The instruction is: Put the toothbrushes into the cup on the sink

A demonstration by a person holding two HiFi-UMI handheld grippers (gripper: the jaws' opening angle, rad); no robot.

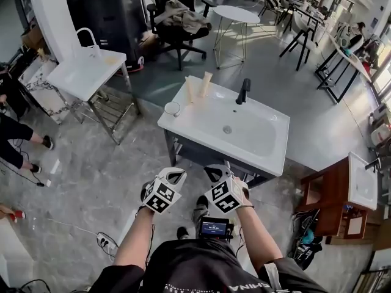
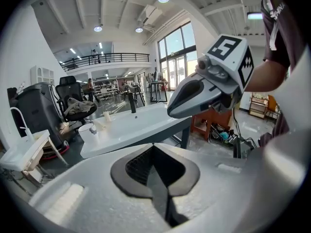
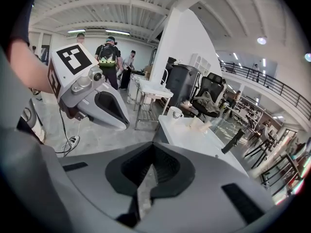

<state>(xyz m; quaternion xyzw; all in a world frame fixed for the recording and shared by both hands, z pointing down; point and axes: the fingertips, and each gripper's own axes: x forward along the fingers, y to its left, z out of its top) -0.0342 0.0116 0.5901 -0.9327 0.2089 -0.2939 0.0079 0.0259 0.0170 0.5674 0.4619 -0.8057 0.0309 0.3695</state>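
A white sink [image 1: 201, 133] on a dark stand is ahead of me in the head view. A white cup [image 1: 173, 108] stands on its left rim. Two pale toothbrushes [image 1: 206, 83] stand upright on the back rim, left of the black tap [image 1: 244, 91]. My left gripper [image 1: 174, 176] and right gripper [image 1: 215, 173] hang side by side in front of the sink, apart from it. Both are shut and hold nothing. The left gripper view shows its jaws [image 2: 153, 147] closed and the cup [image 2: 88, 129] far off. The right gripper view shows closed jaws [image 3: 154, 158] and the cup [image 3: 175, 113].
A second white sink [image 1: 85, 72] on a metal frame stands to the left, with people's feet [image 1: 36, 142] near it. A wooden cabinet [image 1: 333, 194] with another basin is at the right. An office chair [image 1: 180, 23] and a round table [image 1: 237, 14] lie beyond. Cables [image 1: 104, 242] trail on the floor.
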